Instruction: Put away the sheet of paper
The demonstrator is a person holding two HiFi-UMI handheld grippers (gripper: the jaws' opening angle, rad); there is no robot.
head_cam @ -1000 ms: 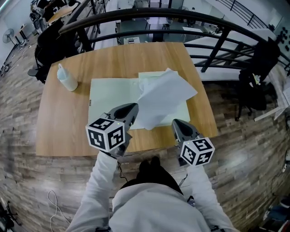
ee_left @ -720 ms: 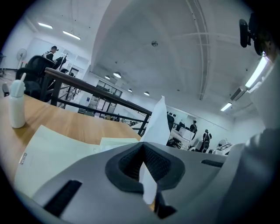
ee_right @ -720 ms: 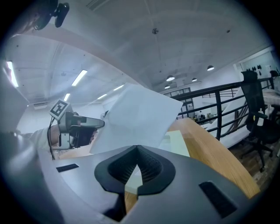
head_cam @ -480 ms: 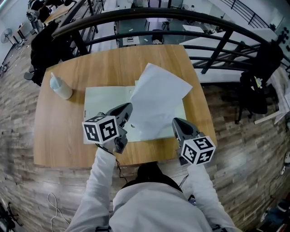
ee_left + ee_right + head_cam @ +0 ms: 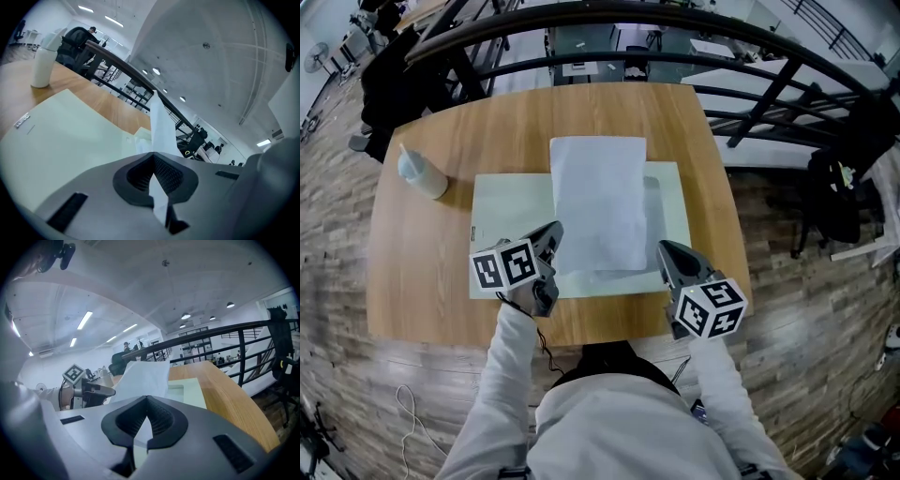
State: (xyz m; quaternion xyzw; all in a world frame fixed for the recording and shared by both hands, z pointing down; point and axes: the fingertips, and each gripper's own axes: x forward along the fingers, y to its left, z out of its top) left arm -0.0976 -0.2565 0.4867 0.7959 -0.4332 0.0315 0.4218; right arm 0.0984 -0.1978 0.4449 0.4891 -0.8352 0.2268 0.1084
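A white sheet of paper (image 5: pixel 598 202) hangs above a pale green folder (image 5: pixel 506 216) that lies open on the wooden table (image 5: pixel 422 272). My left gripper (image 5: pixel 553 232) is shut on the sheet's near left corner, and my right gripper (image 5: pixel 664 248) on its near right corner. In the left gripper view the paper (image 5: pixel 158 124) stands edge-on out of the closed jaws of the left gripper (image 5: pixel 152 157). Seen from the right gripper (image 5: pixel 146 401), the sheet (image 5: pixel 143 376) spreads away from the jaws toward the left gripper, above a lighter pocket (image 5: pixel 180 391) on the folder.
A white squeeze bottle (image 5: pixel 420 173) stands at the table's left, also shown as the bottle (image 5: pixel 43 61) in the left gripper view. A dark metal railing (image 5: pixel 609 19) curves behind the table's far edge. Wood floor surrounds the table, with a dark chair (image 5: pixel 853 187) at right.
The sheet has swung from a tilt toward the right to lie square between both grippers. My left gripper moved left and nearer; the right one barely moved.
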